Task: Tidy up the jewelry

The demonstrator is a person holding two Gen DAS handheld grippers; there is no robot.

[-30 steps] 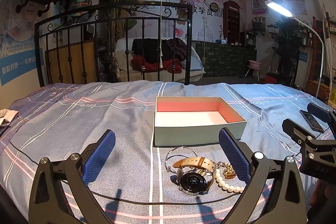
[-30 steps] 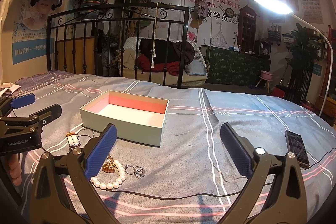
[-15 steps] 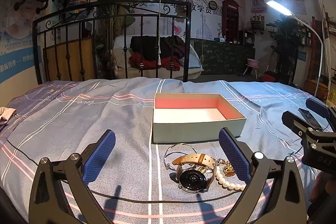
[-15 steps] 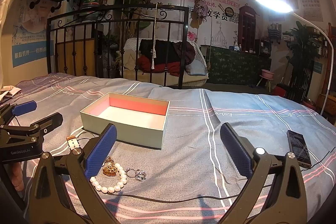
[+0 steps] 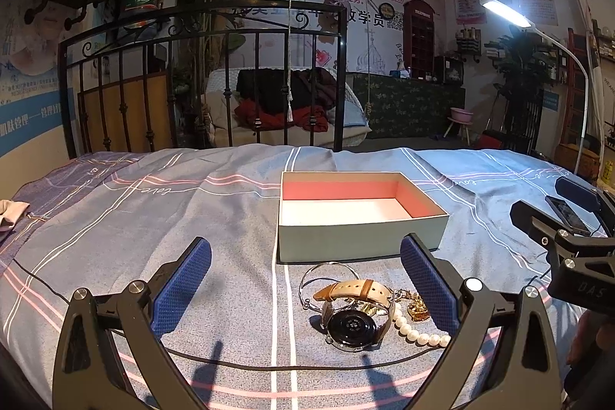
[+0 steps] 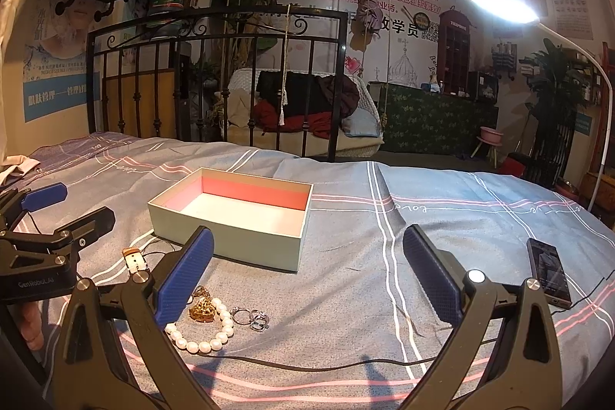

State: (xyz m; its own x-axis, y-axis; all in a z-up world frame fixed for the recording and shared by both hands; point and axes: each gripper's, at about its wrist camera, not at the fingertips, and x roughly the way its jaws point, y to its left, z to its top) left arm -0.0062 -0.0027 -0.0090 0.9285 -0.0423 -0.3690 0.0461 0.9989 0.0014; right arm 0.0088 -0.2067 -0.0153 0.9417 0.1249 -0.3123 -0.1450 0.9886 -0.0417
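Both grippers hovered over the bed (image 5: 153, 202), which was covered in a grey-blue sheet with white and pink stripes. The left gripper (image 5: 305, 279) had its jaws spread wide and held nothing; the right gripper (image 6: 307, 271) was likewise wide apart and empty.

An open box (image 5: 361, 241) with a pale green outside, pink inner walls and a white floor stood on the sheet ahead of both grippers. Nothing lay inside it.

The jewelry lay in a cluster on the sheet just in front of the box:
- a watch (image 5: 353, 325) with a dark round face and tan strap, resting between the left jaws in the left wrist view;
- a thin silver bangle (image 5: 326, 273), behind the watch and close to the box wall;
- a pearl bracelet (image 6: 207, 333), beside the watch;
- a gold pendant (image 6: 201, 310), inside the pearl loop;
- two silver rings (image 6: 251, 317), just right of the pearls.

A phone (image 6: 549, 271) lay face-up on the sheet well to the right. A black cable (image 6: 326, 366) ran across the sheet nearest the cameras.
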